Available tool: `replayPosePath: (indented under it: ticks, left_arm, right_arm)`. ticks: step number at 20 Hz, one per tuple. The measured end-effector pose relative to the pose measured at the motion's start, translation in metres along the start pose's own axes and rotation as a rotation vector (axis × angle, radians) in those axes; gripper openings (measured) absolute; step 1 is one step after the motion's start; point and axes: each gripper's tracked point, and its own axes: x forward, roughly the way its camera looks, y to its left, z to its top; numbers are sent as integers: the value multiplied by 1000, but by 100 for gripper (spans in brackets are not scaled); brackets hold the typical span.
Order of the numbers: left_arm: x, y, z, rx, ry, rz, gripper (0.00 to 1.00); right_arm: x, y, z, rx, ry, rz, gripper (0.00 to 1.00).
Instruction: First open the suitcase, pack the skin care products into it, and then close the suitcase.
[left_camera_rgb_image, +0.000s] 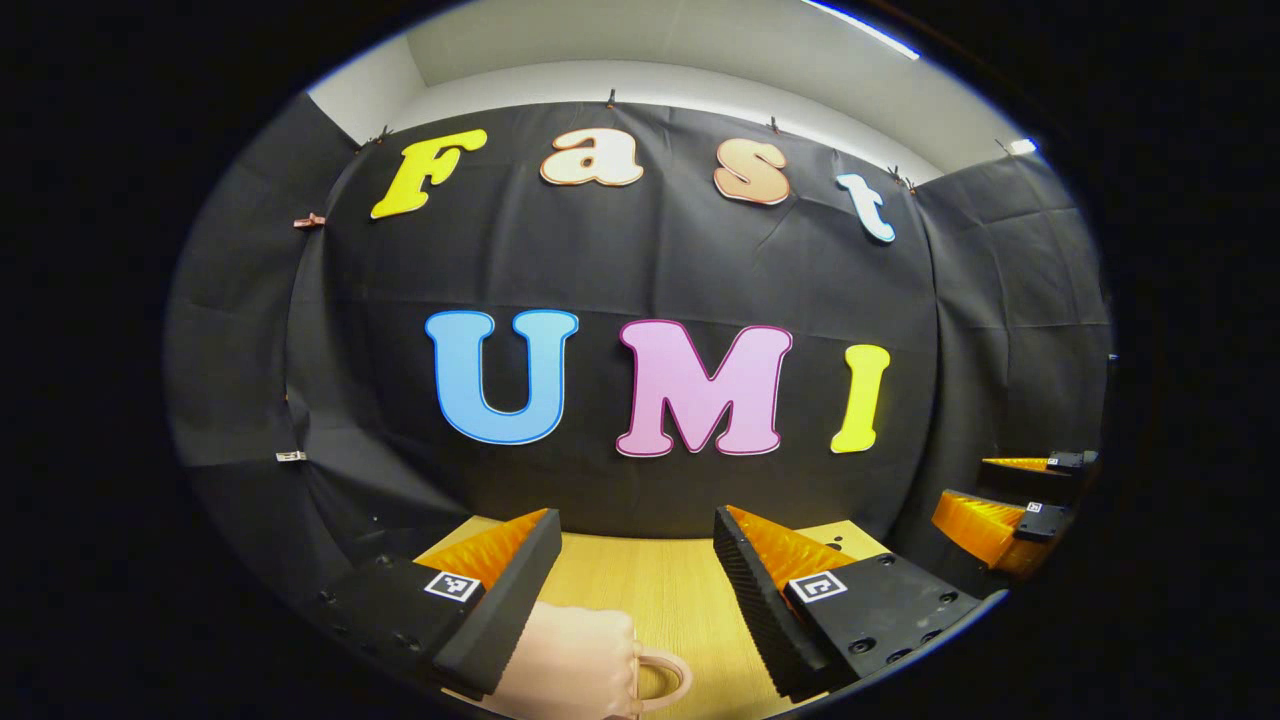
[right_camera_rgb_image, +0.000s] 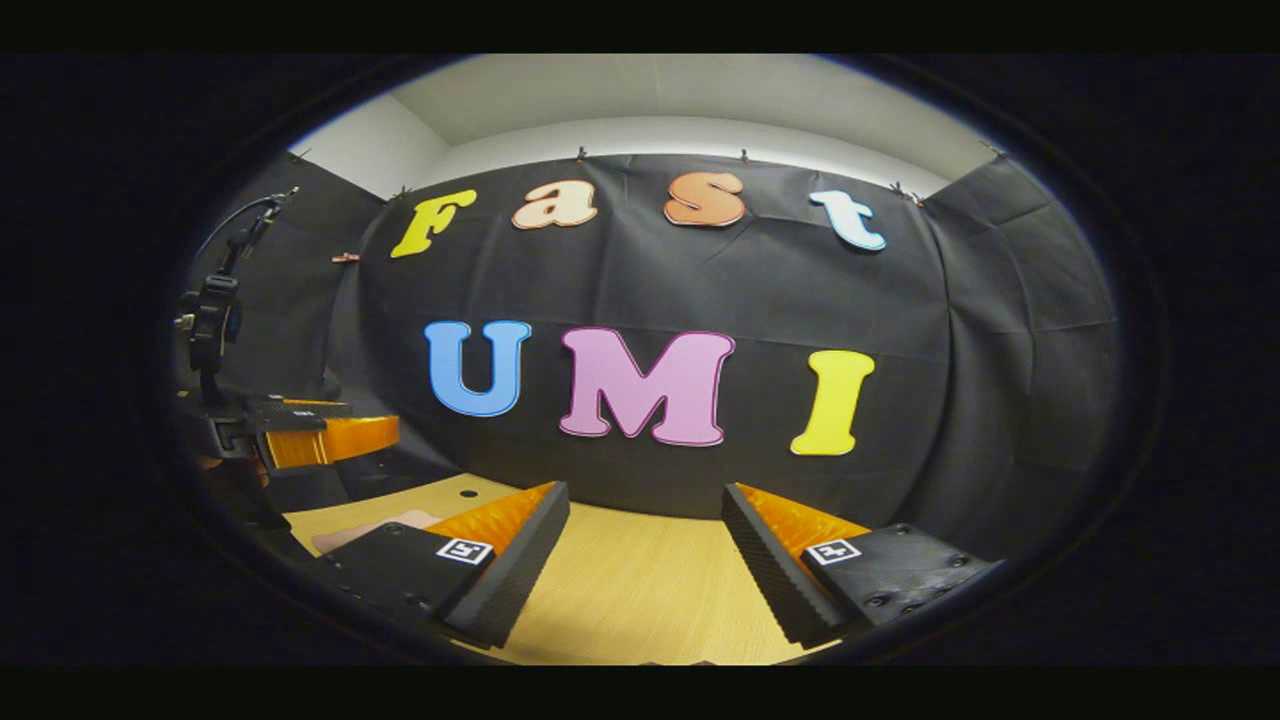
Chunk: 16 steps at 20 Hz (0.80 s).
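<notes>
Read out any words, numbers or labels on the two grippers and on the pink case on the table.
No readable words or numbers.
Left gripper: square black-and-white tags, a pattern only, no words.
Right gripper: patterned squares of the same kind, no words.
Pink case: no writing on the part that shows.

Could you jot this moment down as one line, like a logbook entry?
left gripper: open, above pink suitcase | right gripper: open, over wooden table | suitcase: closed, untouched
</notes>
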Motion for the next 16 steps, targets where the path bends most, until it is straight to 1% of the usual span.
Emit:
replayPosePath:
  ticks: [2,16]
  left_arm:
    - [-1,-1,1,12,-2,0,96]
    - [-8,1,9,5,-11,15,96]
  right_arm:
    - [-1,1,2,-1,-4,1,97]
    - [-4,9,8,0,-13,13,97]
